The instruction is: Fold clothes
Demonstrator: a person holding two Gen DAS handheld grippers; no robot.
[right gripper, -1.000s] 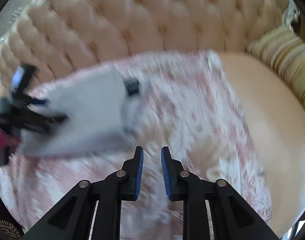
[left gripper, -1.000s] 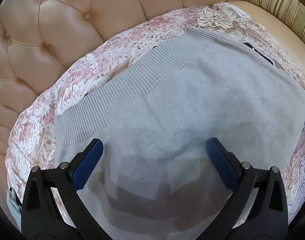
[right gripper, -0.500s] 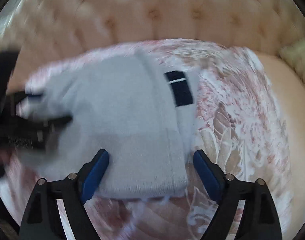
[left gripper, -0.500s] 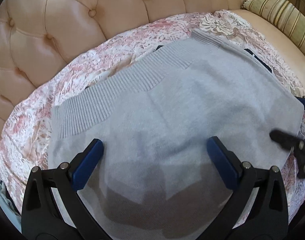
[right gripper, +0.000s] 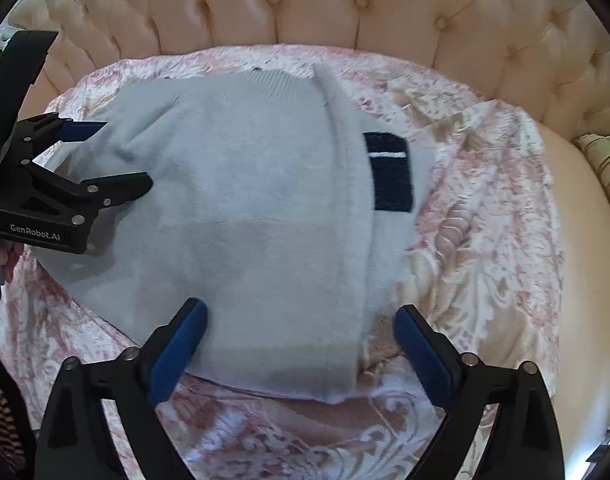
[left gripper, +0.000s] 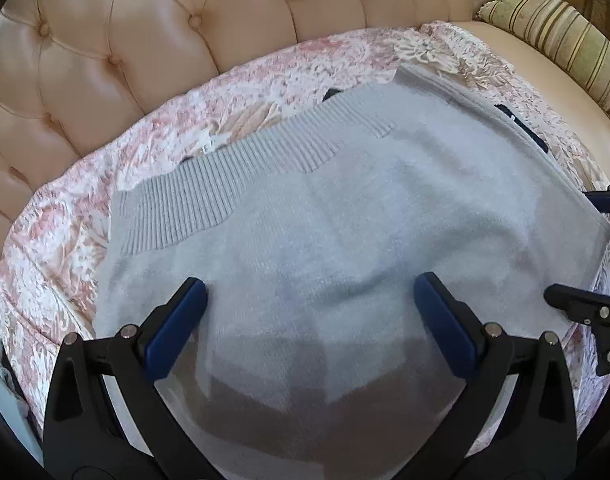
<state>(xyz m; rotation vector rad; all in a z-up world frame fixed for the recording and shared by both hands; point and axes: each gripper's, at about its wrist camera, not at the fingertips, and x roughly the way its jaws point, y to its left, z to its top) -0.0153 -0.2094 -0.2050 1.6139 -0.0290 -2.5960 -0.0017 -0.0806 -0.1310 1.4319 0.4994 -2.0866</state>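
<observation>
Grey sweater [left gripper: 345, 240] lies folded flat on the pink floral cover [right gripper: 485, 240] of the tufted sofa [right gripper: 345, 12], ribbed hem toward the backrest. The left gripper [left gripper: 311, 312] hangs over its middle, jaws spread wide, nothing between the pads. The right gripper [right gripper: 301, 332] (jaws just opened wide) hovers over the near right corner, beside the navy patch [right gripper: 389, 172], holding nothing.

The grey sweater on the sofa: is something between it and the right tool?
Nothing visible blocks it. The right tool is open, its jaws having just been opening, directly above the near edge of the grey sweater on the floral cover.
</observation>
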